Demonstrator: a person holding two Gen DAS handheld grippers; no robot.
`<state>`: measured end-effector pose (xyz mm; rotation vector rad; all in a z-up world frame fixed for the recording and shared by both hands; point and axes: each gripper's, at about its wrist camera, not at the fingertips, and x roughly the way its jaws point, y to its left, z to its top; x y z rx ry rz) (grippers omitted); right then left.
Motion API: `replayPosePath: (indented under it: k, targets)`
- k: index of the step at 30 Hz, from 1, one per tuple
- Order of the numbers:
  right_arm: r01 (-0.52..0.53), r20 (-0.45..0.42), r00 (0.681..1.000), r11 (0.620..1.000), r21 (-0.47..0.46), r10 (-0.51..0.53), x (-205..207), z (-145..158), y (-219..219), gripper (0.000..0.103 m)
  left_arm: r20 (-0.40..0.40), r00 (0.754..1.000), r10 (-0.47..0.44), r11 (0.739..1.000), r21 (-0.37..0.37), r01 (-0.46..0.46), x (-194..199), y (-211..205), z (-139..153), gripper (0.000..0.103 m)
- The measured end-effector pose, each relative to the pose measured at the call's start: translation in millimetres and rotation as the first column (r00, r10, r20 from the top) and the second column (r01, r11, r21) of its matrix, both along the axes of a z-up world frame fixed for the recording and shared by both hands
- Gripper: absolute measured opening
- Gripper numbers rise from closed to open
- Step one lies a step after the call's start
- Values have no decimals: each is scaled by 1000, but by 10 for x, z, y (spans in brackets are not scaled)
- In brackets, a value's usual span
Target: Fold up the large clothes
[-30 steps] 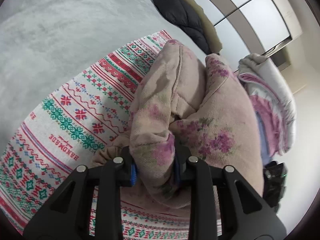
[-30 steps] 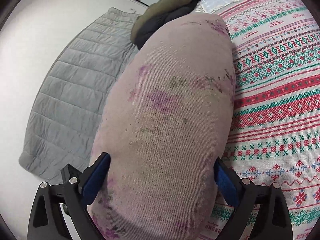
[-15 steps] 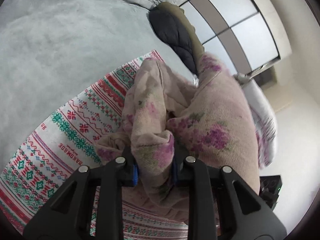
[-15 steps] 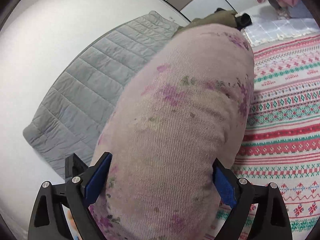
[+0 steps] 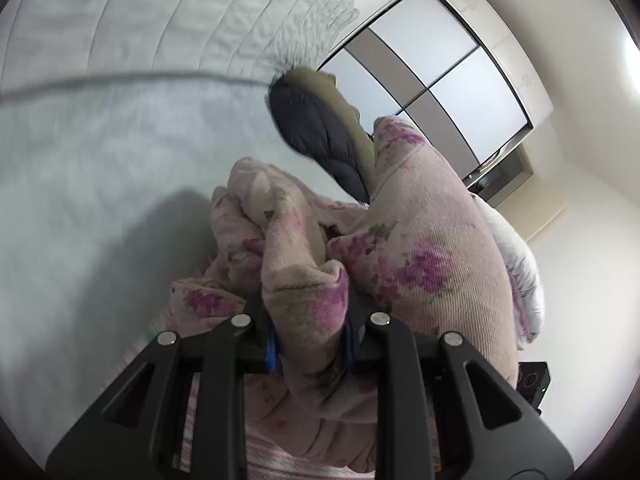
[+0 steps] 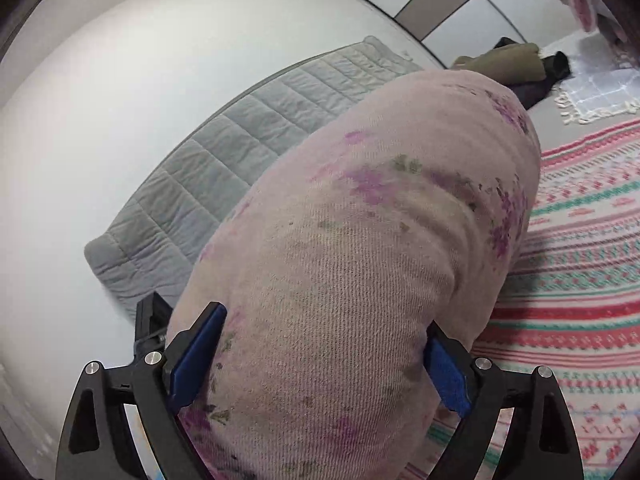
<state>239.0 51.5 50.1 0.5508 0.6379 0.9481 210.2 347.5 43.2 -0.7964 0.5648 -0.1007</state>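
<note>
a: what has the left gripper [image 5: 308,332] got?
b: its blue pads [image 5: 272,350] are pinched on a bunched fold of the pink floral garment [image 5: 304,280]. narrow gap, cloth squeezed between them.

a: and the right gripper [image 6: 320,356]?
b: jaws set wide, one blue pad [image 6: 196,354] on each flank of a thick roll of the same garment [image 6: 360,260]. both pads press into the fabric, so it is clamped on the roll.

a: where is the garment, then?
b: held between the two grippers, raised above the patterned blanket [image 6: 580,280]. in the left view it humps up to the right and spills in folds below the fingers.

a: what's around it?
b: grey bedding [image 5: 80,160] to the left in the left view, carrying the garment's shadow. a dark jacket [image 5: 316,136] with an olive lining lies beyond, by the quilt's [image 5: 200,20] edge. the right view shows the quilt [image 6: 224,160] hanging over the bed's side, a white fringed cloth [image 6: 596,92] near the jacket, and a panelled wardrobe [image 5: 440,68] behind.
</note>
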Motion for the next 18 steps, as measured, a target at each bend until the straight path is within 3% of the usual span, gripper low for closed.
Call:
replayPosePath:
  k: [5,8,10,12,14,15,16,17,18]
  targets:
    - [-69,70,996,994,90,62,300,212,559,93,94,995,14,993,114,-25,130,565,460,25]
    - [-127,116,987,984,124,112,433,254,979,93,153,987,46,977,200,-76,98,985,535,26]
    - [-157,63,987,979,134,149,592,46,1359,94,101,991,89,965,238,-111,214,1325,317,31]
    - [-159,-65,984,984,80,164,741,-283,1628,94,-66,984,163,967,208,-147,396,1712,-174,35]
    - [-151,-266,958,979,-138,110,847,-884,2021,93,-290,920,262,956,205,-208,568,2004,-830,35]
    - [-160,-319,945,957,-240,78,840,-1093,2144,93,-381,867,322,932,288,-220,624,2041,-1130,38]
    - [-127,-325,945,963,-237,45,798,-1227,2139,94,-352,883,311,921,342,-188,629,1985,-1249,41]
    - [-116,-349,935,985,-131,63,792,-1257,2067,94,-283,897,340,887,413,-206,585,1901,-1199,44]
    - [-123,-383,921,984,-126,66,816,-1243,2069,94,-259,899,353,873,437,-216,568,1854,-1148,44]
